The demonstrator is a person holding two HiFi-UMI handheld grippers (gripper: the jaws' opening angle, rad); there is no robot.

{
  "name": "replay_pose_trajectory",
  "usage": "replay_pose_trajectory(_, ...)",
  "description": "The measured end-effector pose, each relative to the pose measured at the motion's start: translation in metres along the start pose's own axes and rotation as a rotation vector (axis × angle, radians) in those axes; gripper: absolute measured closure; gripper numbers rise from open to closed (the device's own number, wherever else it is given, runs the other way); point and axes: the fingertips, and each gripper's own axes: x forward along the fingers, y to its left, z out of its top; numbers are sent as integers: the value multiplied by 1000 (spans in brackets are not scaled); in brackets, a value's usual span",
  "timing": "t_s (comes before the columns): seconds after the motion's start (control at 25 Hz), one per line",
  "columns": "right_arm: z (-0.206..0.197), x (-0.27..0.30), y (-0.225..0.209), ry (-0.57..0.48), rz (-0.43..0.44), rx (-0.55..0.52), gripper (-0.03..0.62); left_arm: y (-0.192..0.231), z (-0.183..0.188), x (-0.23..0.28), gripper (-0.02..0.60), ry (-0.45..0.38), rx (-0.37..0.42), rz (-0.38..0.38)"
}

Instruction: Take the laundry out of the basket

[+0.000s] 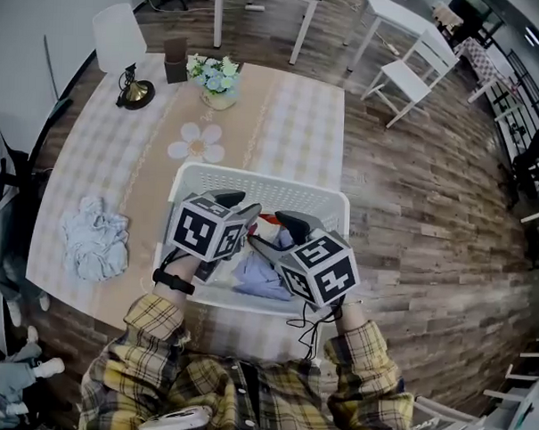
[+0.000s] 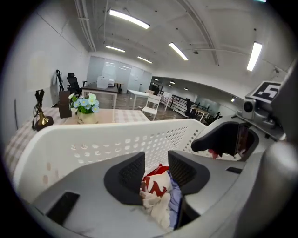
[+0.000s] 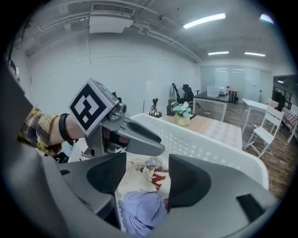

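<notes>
A white laundry basket (image 1: pixel 262 184) stands at the table's near edge; its perforated wall (image 2: pixel 107 139) fills the left gripper view. Inside lie a white cloth with red print (image 2: pixel 156 186) (image 3: pixel 156 176) and a lilac cloth (image 1: pixel 260 273) (image 3: pixel 142 209). My left gripper (image 1: pixel 239 206) (image 2: pixel 156 169) is down in the basket, open, with the white-red cloth showing in the gap below its jaws. My right gripper (image 1: pixel 273 235) (image 3: pixel 142 179) hangs open just to its right, over the lilac cloth. Each gripper shows in the other's view: the right gripper (image 2: pixel 223 139) and the left gripper (image 3: pixel 139 137).
A crumpled light blue cloth (image 1: pixel 95 238) lies on the checked table (image 1: pixel 300 122) left of the basket. At the far end stand a lamp (image 1: pixel 125 52), a dark box (image 1: pixel 175 58) and a flower vase (image 1: pixel 219 78). A white chair (image 1: pixel 409 73) stands on the wooden floor beyond.
</notes>
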Motion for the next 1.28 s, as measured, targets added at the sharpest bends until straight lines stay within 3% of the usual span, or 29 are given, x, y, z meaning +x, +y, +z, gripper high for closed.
replay_pose_trajectory(0.08, -12, 14, 2, 59, 18, -14, 261, 7, -11, 11, 383, 44, -9, 6)
replay_pose_trajectory(0.2, -33, 35, 0, 156, 20, -48, 246, 17, -34, 26, 307, 128, -5, 28)
replay_pose_trajectory(0.44, -95, 65, -2, 399, 47, -93, 179, 33, -74, 41, 216, 238, -15, 61)
replay_pose_trajectory(0.8, -158, 84, -7, 641, 34, -230, 157, 41, -122, 55, 179, 379, -51, 64)
replay_pose_trajectory(1.04, -191, 86, -7, 760, 14, -184, 157, 40, -148, 57, 176, 448, -137, 60)
replay_pose_trajectory(1.28, -196, 87, -3, 769, 59, -137, 173, 39, -152, 58, 190, 458, -147, 50)
